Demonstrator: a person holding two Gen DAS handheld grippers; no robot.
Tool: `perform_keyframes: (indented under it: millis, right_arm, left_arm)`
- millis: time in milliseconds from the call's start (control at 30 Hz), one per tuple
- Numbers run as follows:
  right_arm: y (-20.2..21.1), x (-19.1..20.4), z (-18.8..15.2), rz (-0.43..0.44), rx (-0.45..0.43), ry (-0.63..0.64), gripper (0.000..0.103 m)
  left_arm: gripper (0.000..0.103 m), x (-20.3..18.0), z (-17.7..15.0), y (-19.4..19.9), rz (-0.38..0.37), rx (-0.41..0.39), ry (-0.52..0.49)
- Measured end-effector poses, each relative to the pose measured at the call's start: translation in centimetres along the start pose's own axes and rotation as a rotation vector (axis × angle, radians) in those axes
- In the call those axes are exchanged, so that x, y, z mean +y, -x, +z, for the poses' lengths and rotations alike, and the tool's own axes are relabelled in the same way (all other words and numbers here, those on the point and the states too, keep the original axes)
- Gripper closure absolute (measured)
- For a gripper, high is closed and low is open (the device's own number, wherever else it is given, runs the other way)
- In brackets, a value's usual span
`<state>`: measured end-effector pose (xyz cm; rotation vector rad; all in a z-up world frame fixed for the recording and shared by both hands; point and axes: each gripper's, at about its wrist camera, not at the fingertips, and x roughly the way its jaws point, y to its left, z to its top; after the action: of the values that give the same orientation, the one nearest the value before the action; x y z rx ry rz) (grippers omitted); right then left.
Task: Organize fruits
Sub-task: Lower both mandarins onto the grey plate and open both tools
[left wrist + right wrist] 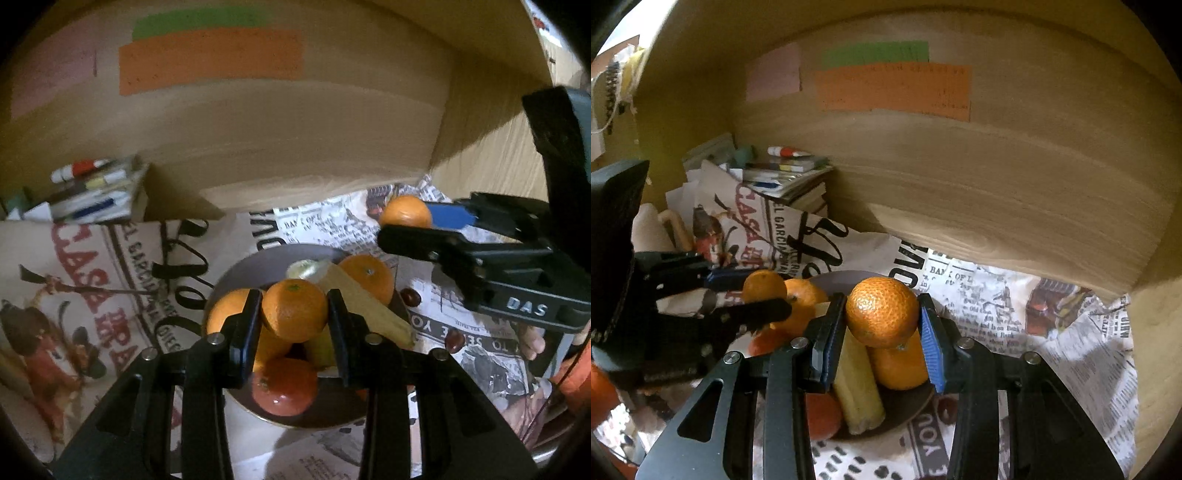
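Orange mandarins sit pinched in both the left gripper point(293, 314) and right gripper point(882, 314) above the bowl point(258, 264); newspaper point(1071, 350) beside its right rim lies bare.

The left hand-held gripper point(293, 314) pointed steeply down over the bowl point(243, 266), its black fingers point(247, 325) clamped on either side of an orange point(294, 310). Off to the bowl's right side, the right hand-held gripper point(406, 225) came in from the opposite flank, tilted down as well, pinching a second orange point(882, 312) between its blue pads point(929, 350). Both sets of jaws stood narrow, each tight against its fruit, above the bowl. A bit of the person's fingers point(532, 341) showed beneath the right tool's body.
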<state>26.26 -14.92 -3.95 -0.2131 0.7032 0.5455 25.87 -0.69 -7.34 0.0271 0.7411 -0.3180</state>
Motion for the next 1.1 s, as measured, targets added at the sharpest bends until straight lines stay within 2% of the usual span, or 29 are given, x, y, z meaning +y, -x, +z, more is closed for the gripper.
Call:
perform_keyframes:
  millis: [300,833,867,1000,1100]
  right_arm:
    - [-3.1,-1.2,-0.6,0.042,0.076,-0.032,0.068]
    - [-4.5,-1.9,-1.1,0.058,0.132,-0.058,0.067]
    - [-4.5,-2.0,-1.1,0.057,0.134,-0.062,0.066]
    - [-3.5,-2.3,-1.1,0.047,0.101,-0.07,0.045]
    - [-2.5,-2.1,-0.9,0.036,0.079,-0.063,0.044]
  left_arm:
    - [0.068,-0.6,-0.5,-2.0,-0.007,0.051,-0.015]
    - [0.066,-0.9,-0.6,-1.8,0.019,0.049,-0.044]
    - [0.066,-0.9,-0.6,-1.6,0.019,0.046,-0.042]
    - [0.063,-0.7,-0.5,-0.5,0.022,0.025,-0.029]
    - [0.058,-0.5,-0.4,0.3,0.032,0.004,-0.02]
